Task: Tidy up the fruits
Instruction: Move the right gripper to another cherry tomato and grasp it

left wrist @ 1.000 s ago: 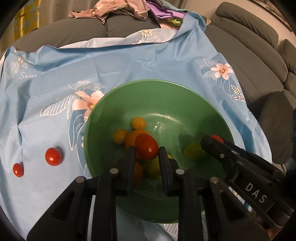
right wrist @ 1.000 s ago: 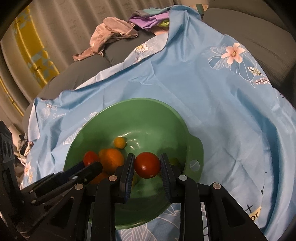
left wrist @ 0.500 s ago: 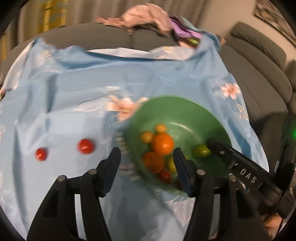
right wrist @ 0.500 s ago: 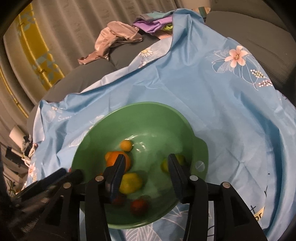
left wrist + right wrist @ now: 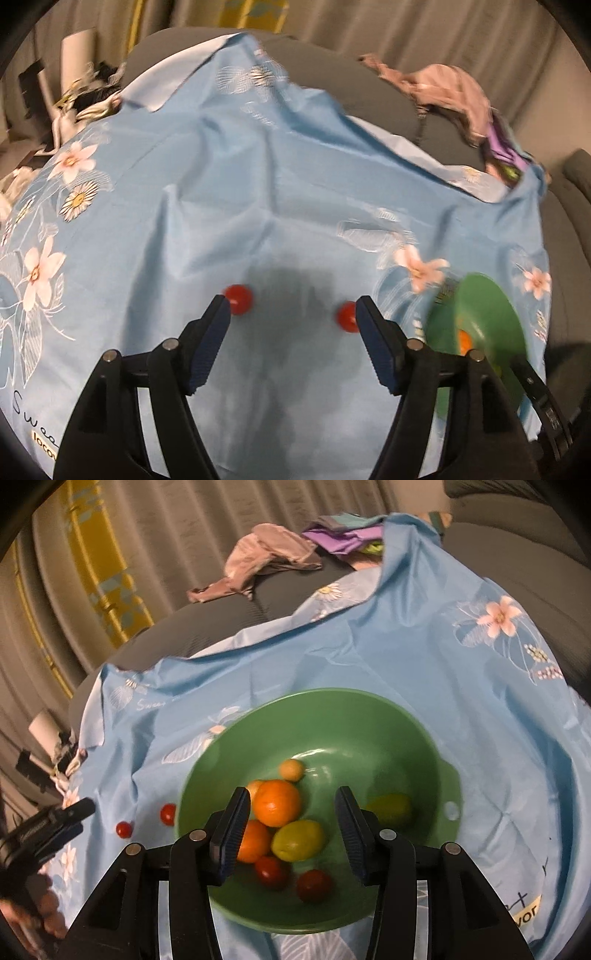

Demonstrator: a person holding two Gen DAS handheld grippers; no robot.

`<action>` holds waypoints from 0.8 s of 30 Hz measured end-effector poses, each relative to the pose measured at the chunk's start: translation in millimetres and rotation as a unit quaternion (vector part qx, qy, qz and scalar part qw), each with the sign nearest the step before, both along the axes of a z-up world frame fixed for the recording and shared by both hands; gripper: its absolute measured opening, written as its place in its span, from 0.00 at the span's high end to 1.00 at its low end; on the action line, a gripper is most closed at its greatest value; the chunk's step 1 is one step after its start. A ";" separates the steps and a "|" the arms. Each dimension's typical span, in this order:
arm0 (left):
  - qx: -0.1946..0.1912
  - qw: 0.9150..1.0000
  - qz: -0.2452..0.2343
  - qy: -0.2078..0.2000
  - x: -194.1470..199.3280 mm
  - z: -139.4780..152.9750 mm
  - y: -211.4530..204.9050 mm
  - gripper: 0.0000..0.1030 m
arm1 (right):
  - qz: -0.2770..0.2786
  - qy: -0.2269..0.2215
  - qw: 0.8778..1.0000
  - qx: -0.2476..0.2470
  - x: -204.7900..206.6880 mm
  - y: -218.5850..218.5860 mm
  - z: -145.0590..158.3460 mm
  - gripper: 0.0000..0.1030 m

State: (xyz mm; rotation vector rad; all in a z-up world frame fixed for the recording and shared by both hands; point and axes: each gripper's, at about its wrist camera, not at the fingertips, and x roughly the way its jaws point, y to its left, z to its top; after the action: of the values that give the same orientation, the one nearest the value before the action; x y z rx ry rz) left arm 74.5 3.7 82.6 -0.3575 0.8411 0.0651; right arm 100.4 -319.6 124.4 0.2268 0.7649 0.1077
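The left tongs (image 5: 291, 306) hang spread wide and empty above the blue flowered cloth (image 5: 258, 206), with nothing between the two blue-padded fingers (image 5: 207, 343). Two small red tomatoes lie on the cloth, clear of the green bowl (image 5: 491, 314): the nearer tomato (image 5: 346, 316) sits a little way from the bowl's rim, partly behind the tip of the finger on that side, and the farther tomato (image 5: 239, 294) lies beyond it, at the tip of the other finger. Whether either finger touches its tomato I cannot tell; that view is blurred.

The right tongs (image 5: 290, 812) are also apart and carrying nothing, held over the bowl (image 5: 369, 709). Inside the bowl sits a large orange (image 5: 277, 803) near the middle, with a second orange fruit (image 5: 255, 840) against it on the near side, half hidden behind one finger. A small yellow-orange fruit (image 5: 291, 769) rests just beyond the large orange. A yellow-green lemon (image 5: 298, 840) touches the large orange on its near side, and another greenish fruit (image 5: 391, 806) lies by the wall where the bowl's handle has its hole. Two dark red tomatoes (image 5: 272, 871) (image 5: 314, 885) rest at the near side of the bowl's floor.

From this side both loose tomatoes show again on the cloth (image 5: 424, 657), just outside the bowl's rim, one (image 5: 168, 814) close to it, one (image 5: 123, 829) farther off near the left tongs (image 5: 64, 821).
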 end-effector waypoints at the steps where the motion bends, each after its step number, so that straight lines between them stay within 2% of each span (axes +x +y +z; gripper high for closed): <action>1: 0.001 1.000 0.007 0.002 -0.3 -1.3 4.1 0.32 | 0.004 -0.003 1.000 -0.004 -0.6 3.8 0.9 0.53; 5: -0.015 1.000 0.007 0.013 4.2 -9.1 19.2 0.32 | 0.028 -0.015 0.999 -0.022 -1.4 25.7 4.4 0.53; 10: -0.002 0.999 0.023 0.024 7.9 -17.7 29.5 0.33 | 0.075 -0.030 0.996 -0.042 -3.8 59.9 6.9 0.53; 13: -0.020 0.999 0.016 0.029 11.7 -23.3 35.2 0.33 | 0.102 -0.028 0.993 -0.053 0.8 79.6 10.0 0.53; 17: -0.037 0.998 0.024 0.036 15.0 -29.0 41.7 0.37 | 0.136 -0.008 0.989 -0.052 17.5 108.0 20.6 0.53; 19: -0.033 0.998 0.026 0.038 15.9 -29.8 42.2 0.38 | 0.151 0.026 0.988 -0.035 32.9 120.6 21.7 0.53; 22: -0.029 0.999 0.022 0.040 19.3 -33.9 40.9 0.39 | 0.169 0.069 0.983 -0.004 60.8 140.7 12.6 0.53; 24: -0.035 0.998 0.018 0.044 24.1 -39.1 41.0 0.45 | 0.170 0.088 0.982 -0.005 71.2 153.1 -2.0 0.53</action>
State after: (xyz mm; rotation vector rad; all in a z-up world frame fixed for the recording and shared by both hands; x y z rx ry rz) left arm 98.6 44.7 43.5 -0.4370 0.9264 0.0854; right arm 171.6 -166.5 122.4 0.0952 0.9759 0.4115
